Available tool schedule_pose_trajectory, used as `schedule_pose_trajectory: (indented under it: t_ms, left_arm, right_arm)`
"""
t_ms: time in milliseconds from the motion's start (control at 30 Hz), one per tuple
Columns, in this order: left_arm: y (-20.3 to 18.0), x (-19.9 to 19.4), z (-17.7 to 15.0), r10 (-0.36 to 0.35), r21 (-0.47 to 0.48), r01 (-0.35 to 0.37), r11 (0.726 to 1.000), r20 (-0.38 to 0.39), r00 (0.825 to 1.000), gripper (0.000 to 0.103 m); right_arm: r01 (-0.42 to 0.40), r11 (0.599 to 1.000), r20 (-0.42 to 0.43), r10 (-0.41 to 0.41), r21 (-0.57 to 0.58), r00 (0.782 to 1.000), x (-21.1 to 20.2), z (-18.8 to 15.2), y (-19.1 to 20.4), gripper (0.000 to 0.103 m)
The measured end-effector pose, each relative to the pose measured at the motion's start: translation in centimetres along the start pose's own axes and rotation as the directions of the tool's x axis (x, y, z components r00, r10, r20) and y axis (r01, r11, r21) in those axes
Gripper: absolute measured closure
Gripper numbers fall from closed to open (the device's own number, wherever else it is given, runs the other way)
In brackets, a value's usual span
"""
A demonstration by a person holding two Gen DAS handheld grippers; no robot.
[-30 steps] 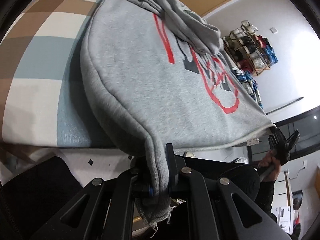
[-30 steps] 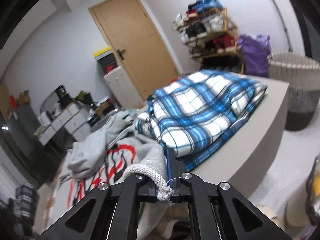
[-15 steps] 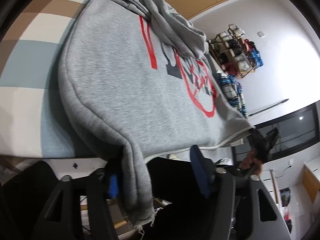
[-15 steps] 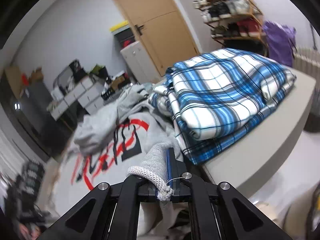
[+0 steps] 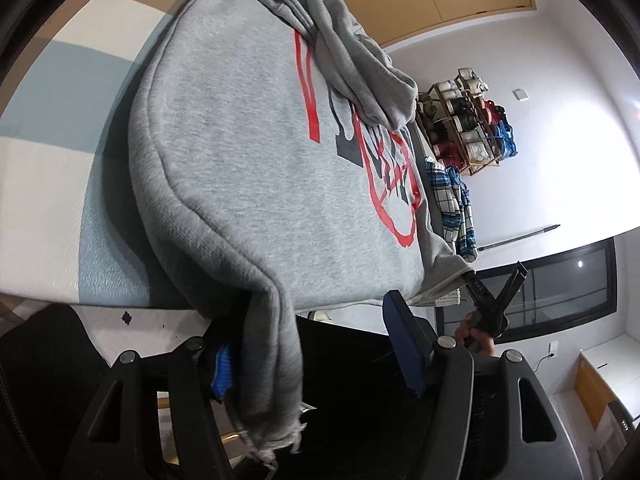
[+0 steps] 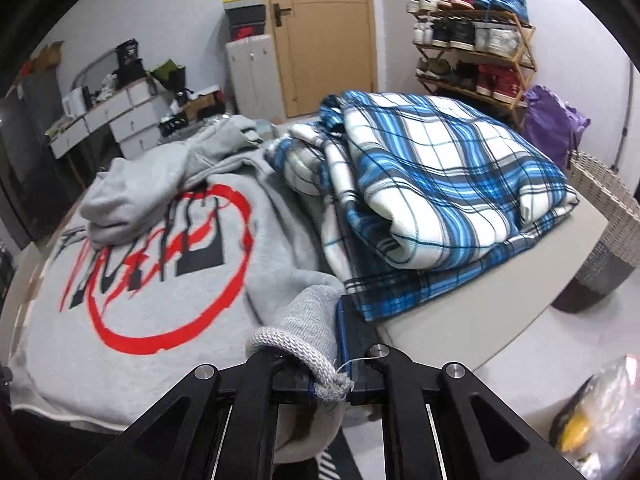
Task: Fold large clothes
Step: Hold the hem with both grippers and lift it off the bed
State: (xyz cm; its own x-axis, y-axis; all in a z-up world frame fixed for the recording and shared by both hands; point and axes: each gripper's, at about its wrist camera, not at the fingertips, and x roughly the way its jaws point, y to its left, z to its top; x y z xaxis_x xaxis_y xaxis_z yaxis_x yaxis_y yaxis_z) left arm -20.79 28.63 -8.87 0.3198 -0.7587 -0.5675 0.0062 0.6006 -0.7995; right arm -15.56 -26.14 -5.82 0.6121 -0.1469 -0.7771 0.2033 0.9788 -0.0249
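Note:
A grey hoodie (image 5: 256, 152) with a red and black print lies spread on the table, its hood and sleeve bunched at the far side. One corner hangs over the table edge between the jaws of my left gripper (image 5: 316, 364), which is open; the cloth drapes against the left finger. My right gripper (image 6: 324, 364) is shut on the hoodie's other hem corner (image 6: 316, 320), with a white drawstring (image 6: 292, 352) across it. The hoodie's print (image 6: 160, 264) shows in the right wrist view. The right gripper also shows in the left wrist view (image 5: 492, 292).
A folded blue and white plaid garment (image 6: 432, 184) lies on the table right of the hoodie. A checked cloth (image 5: 60, 128) covers the table's left part. A wicker basket (image 6: 612, 216), shoe rack (image 6: 472, 40), door and drawers stand around.
My left gripper has opened and let go of the hoodie corner, which now hangs loose. The right gripper, still shut on its corner, has swung to look across the hoodie.

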Motion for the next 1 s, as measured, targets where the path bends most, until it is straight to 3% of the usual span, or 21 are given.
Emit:
schedule_pose_trajectory:
  t_ms: [133,267,333,400,433,533,667,833,900,1000]
  left_arm:
    - [-0.5,0.1,-0.3,0.035,0.026,-0.036,0.999,0.005,0.999,0.044]
    - [-0.7,0.3,-0.1,0.058,0.046,-0.058,0.997,-0.014,0.998,0.046]
    - [-0.4,0.2,-0.1,0.084,0.03,-0.084,0.996,-0.009,0.996,0.064]
    - [0.2,0.0,-0.3,0.17,0.016,-0.17,0.985,-0.001,0.985,0.098]
    - [0.5,0.0,-0.2,0.208,0.01,-0.207,0.978,0.0,0.978,0.101]
    - [-0.1,0.1,-0.3,0.251,0.019,-0.251,0.968,0.009,0.968,0.101]
    - [-1.0,0.6,-1.4,0.349,0.083,-0.349,0.934,0.012,0.937,0.102]
    - [0.6,0.0,-2.3,0.314,0.033,-0.314,0.949,-0.002,0.949,0.102]
    - [0.2,-0.3,-2.6,0.374,0.057,-0.375,0.925,0.024,0.927,0.102]
    - [-0.3,-0.2,-3.0,0.394,0.078,-0.394,0.916,0.012,0.919,0.102]
  right_arm:
    - [0.007,1.0,-0.051,-0.007,-0.006,0.999,1.6,0.1,-0.1,0.092]
    - [-0.048,0.997,-0.025,0.049,0.052,0.998,1.6,0.1,-1.3,0.097]
    - [-0.095,0.989,-0.006,0.097,0.11,0.995,1.2,0.1,-2.3,0.098]
    - [-0.149,0.972,0.025,0.146,0.18,0.989,0.4,0.0,-3.6,0.098]
    - [-0.176,0.961,0.044,0.171,0.211,0.984,0.0,0.0,-4.2,0.098]
    - [-0.237,0.929,0.11,0.214,0.283,0.971,-1.2,0.0,-5.8,0.098]
    - [-0.267,0.907,0.136,0.235,0.327,0.963,-2.2,-0.1,-6.9,0.098]
    - [-0.28,0.906,0.152,0.243,0.316,0.958,-3.7,-0.5,-7.1,0.099]
    - [-0.278,0.906,0.157,0.238,0.321,0.958,-4.0,-0.9,-7.3,0.099]
    - [-0.276,0.9,0.158,0.235,0.338,0.959,-4.2,-1.6,-7.9,0.099]
